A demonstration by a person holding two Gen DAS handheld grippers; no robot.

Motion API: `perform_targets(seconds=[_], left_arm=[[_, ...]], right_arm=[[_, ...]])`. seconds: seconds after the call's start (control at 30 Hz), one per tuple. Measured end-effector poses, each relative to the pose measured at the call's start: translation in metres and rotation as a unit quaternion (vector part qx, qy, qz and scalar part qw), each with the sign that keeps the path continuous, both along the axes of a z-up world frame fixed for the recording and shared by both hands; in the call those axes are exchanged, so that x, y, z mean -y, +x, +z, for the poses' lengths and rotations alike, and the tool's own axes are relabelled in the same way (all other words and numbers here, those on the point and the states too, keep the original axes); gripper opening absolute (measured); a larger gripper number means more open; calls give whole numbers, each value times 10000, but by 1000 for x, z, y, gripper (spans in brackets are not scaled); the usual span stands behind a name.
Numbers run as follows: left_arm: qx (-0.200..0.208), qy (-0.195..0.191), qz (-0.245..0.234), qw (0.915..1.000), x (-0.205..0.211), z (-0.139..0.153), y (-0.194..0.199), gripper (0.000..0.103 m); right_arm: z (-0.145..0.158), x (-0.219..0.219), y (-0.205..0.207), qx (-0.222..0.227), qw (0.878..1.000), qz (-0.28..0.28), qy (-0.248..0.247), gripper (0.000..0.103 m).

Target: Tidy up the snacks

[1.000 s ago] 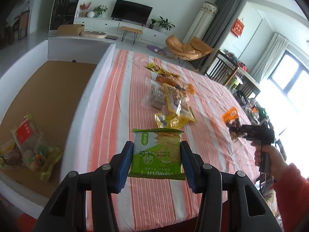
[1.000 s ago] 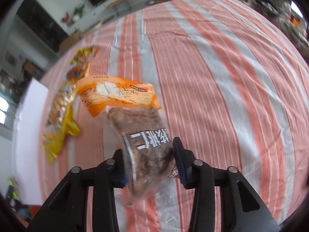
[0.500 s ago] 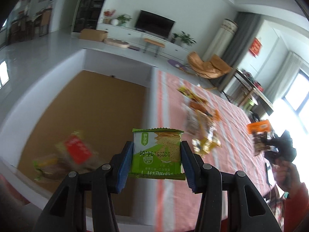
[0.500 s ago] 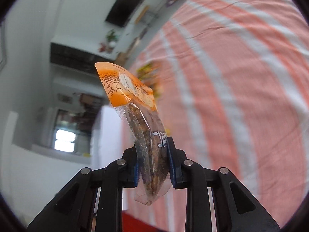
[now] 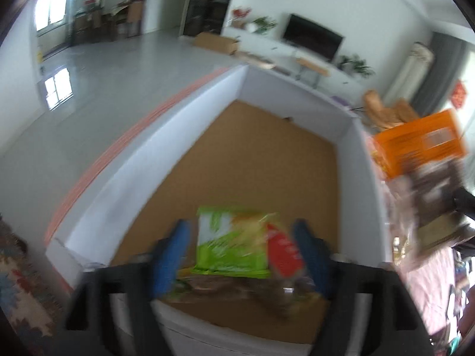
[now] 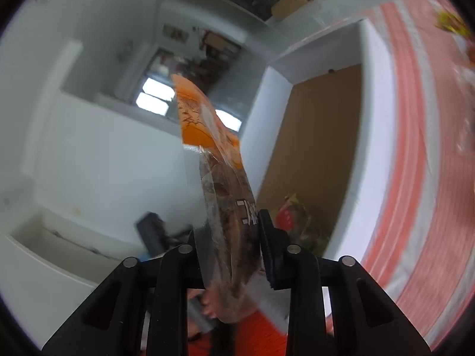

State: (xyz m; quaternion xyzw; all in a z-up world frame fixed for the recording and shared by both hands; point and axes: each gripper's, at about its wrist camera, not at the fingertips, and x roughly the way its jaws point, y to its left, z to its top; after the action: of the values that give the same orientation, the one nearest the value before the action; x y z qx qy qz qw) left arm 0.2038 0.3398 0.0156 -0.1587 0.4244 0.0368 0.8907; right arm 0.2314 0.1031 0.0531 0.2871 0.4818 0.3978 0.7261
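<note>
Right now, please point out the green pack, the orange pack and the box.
Green pack (image 5: 228, 243), left wrist view, front face.
Orange pack (image 6: 202, 124), right wrist view, orange top.
Box (image 5: 267, 89), left wrist view, far wall.

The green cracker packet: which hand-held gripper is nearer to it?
Left. The green cracker packet sits between the opening fingers of the left hand-held gripper, over the box. The right hand-held gripper holds the orange-topped snack bag beside the box.

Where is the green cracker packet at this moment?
In the left wrist view the green cracker packet is low in the middle, between the opening fingers of the left gripper, over the brown floor of the white box, beside a red-labelled bag.
</note>
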Motion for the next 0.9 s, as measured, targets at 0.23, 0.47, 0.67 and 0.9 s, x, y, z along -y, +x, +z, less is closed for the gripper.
perform_targets(seconds=[0.23, 0.47, 0.67, 0.9], left_arm=[[43, 29, 19, 10000, 11, -2, -28, 90], [434, -353, -1398, 9886, 140, 29, -45, 92], [304, -290, -2703, 9619, 282, 23, -39, 102], [-292, 513, -2607, 9636, 350, -59, 17, 100]], right_arm=[[-10, 21, -14, 1097, 9822, -431, -1464, 87], [-89, 198, -53, 1422, 8880, -2085, -3844, 87], [-128, 326, -68, 778, 8406, -2987, -4451, 87], [-141, 389, -67, 426, 8223, -3441, -4513, 88]])
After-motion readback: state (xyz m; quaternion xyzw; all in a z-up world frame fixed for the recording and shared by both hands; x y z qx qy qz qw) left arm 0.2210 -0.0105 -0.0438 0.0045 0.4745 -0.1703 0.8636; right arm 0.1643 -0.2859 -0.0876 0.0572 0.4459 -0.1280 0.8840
